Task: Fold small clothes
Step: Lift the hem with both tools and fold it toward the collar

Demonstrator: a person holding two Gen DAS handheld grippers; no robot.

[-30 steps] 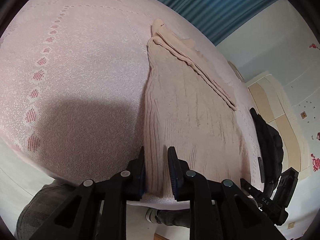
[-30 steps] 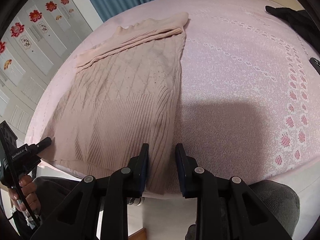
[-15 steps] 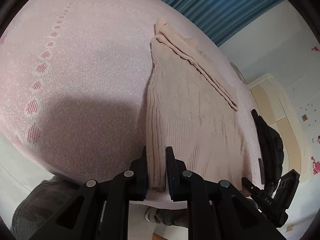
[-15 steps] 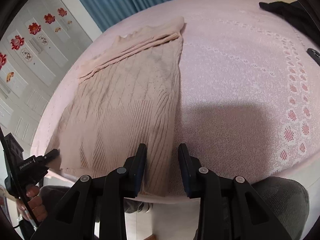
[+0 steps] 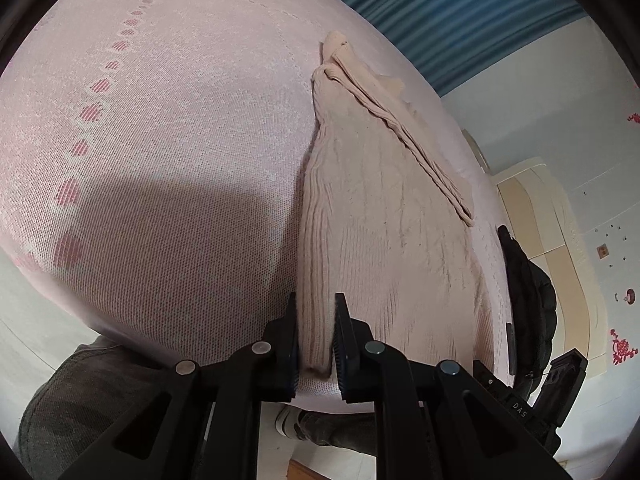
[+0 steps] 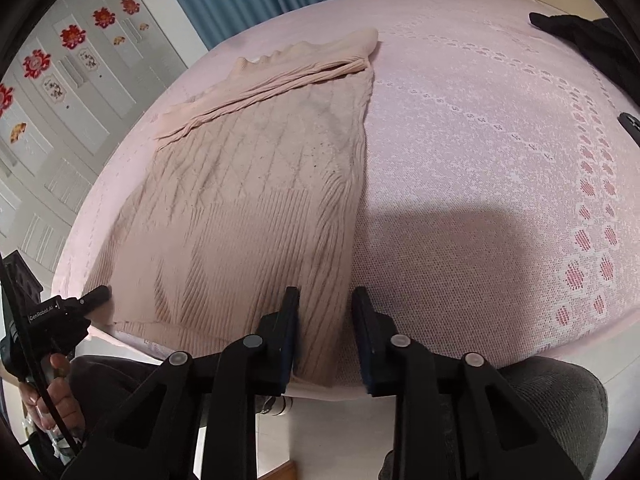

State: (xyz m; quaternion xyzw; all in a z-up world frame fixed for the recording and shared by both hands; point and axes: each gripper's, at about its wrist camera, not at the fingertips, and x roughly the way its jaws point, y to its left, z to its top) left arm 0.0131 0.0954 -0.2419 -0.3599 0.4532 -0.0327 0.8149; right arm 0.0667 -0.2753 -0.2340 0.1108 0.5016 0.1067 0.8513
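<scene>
At the near edge of the bed [image 5: 168, 184], a beige knit sweater [image 5: 384, 232] lies flat on the pink cover, its long axis running from the hem at this edge away toward the blue curtain [image 5: 460, 16]. The left hand-held gripper [image 5: 316, 340] is clamped on one hem corner. The right hand-held gripper [image 6: 325, 332] straddles the other corner, its jaws having just been closing, with a gap visible beside the cloth on one side, so no pinch yet. Both hands sit equally near the hem; judging by this, the fold would carry the hem away along that axis, toward the collar.
</scene>
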